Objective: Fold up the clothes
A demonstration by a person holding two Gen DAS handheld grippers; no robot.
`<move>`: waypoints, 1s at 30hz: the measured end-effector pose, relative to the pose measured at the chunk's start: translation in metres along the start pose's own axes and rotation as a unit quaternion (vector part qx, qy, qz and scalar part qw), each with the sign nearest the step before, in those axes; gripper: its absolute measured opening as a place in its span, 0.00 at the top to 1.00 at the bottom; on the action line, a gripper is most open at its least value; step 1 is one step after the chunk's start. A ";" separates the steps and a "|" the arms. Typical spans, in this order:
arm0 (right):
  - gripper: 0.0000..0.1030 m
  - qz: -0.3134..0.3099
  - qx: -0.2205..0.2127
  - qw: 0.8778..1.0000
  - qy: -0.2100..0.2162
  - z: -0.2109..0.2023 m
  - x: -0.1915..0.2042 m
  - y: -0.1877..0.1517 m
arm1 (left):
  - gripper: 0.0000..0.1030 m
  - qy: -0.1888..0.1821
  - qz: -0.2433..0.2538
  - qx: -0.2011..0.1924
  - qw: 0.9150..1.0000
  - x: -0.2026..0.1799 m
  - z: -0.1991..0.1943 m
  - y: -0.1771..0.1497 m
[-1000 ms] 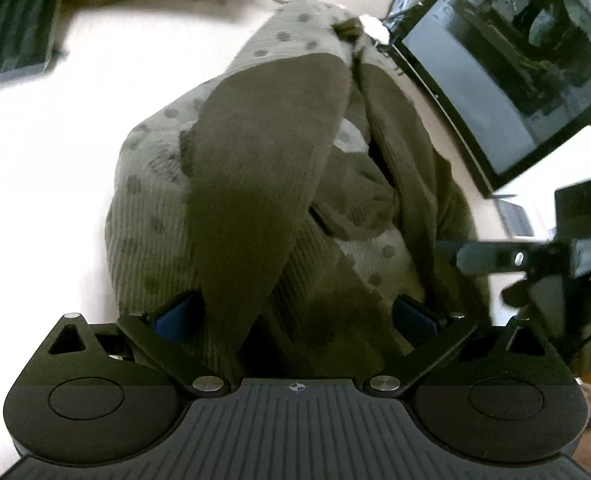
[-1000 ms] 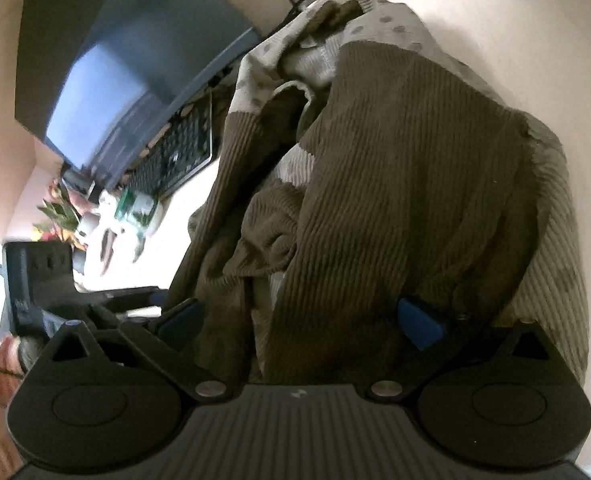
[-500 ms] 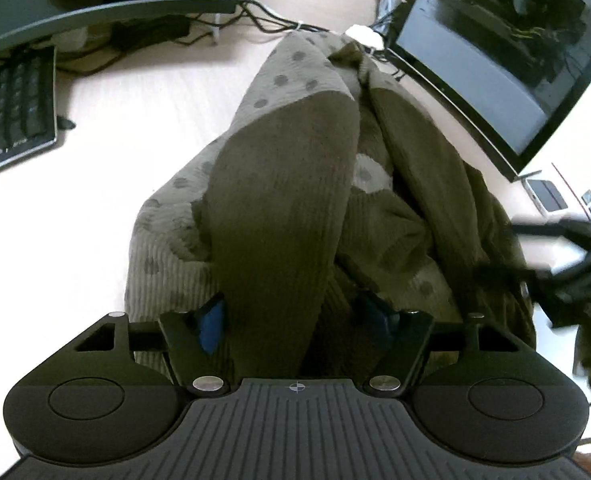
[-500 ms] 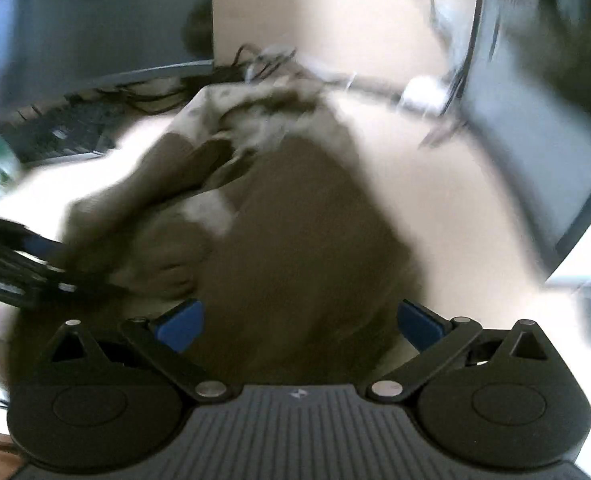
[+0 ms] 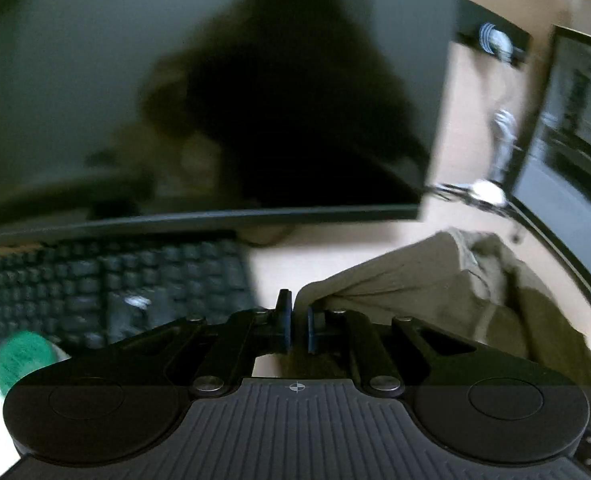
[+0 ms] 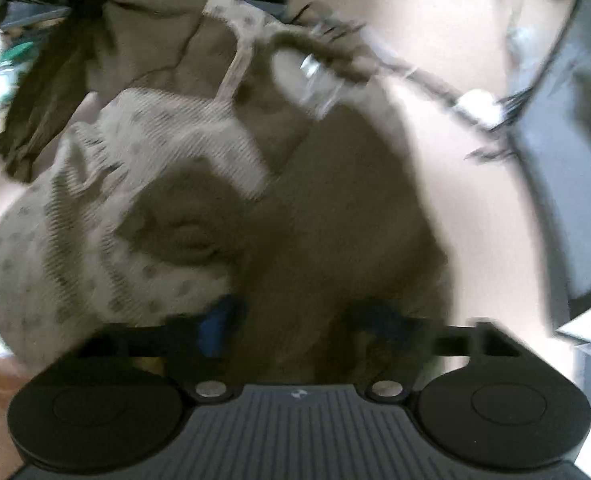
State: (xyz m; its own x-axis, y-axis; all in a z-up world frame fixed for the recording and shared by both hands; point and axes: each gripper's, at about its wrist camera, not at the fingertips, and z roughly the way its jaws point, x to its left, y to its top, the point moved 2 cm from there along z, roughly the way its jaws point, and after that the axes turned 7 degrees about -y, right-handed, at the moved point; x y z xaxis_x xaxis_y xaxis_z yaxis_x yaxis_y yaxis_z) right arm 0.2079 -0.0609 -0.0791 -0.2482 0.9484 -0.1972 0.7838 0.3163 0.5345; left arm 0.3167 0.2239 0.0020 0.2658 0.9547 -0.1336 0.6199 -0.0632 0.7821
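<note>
With its edge pinched in the left tongs (image 5: pixel 299 326), the garment (image 6: pixel 223 184) lifts off the table (image 6: pixel 447 60) for spreading; right tongs (image 6: pixel 295 322) are closing around a dark fold.

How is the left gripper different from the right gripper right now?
The left gripper has its jaws shut tight on a thin corner of the sweater; the right gripper has its jaws wider apart, closing around a thick brown fold. The left gripper stretches its corner away from the heap; the right gripper points down into the heap. Both have blue pads and work on the same sweater.
</note>
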 end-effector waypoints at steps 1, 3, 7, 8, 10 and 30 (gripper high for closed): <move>0.63 -0.013 0.005 1.000 0.009 0.000 0.002 0.003 | 0.93 0.009 -0.002 0.001 1.000 0.006 0.002 0.000; 0.90 -0.065 0.001 0.998 0.008 -0.004 0.005 0.012 | 0.93 0.026 -0.005 0.006 1.000 0.016 0.008 -0.002; 0.95 -0.210 -0.042 0.973 -0.083 -0.024 -0.020 0.037 | 0.94 0.049 -0.025 0.010 0.998 0.033 0.005 -0.009; 0.95 -0.238 -0.060 0.961 -0.131 -0.026 -0.034 0.047 | 0.95 0.055 -0.024 0.008 0.998 0.037 0.002 -0.009; 0.95 -0.273 -0.096 0.925 -0.246 -0.023 -0.068 0.074 | 0.95 0.068 -0.023 0.004 0.997 0.044 -0.005 -0.008; 0.40 0.095 -0.129 0.985 0.069 0.060 -0.136 0.102 | 0.16 -0.250 -0.145 0.070 0.955 -0.076 0.088 -0.008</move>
State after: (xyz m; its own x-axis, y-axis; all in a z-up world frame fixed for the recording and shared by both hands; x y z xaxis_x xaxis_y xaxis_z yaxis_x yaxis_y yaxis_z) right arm 0.3552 -0.1590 -0.0470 -0.2009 0.9791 0.0303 0.6576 0.1119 0.7450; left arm 0.3563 0.1264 -0.0474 0.3659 0.6823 -0.6330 0.8036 0.1114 0.5846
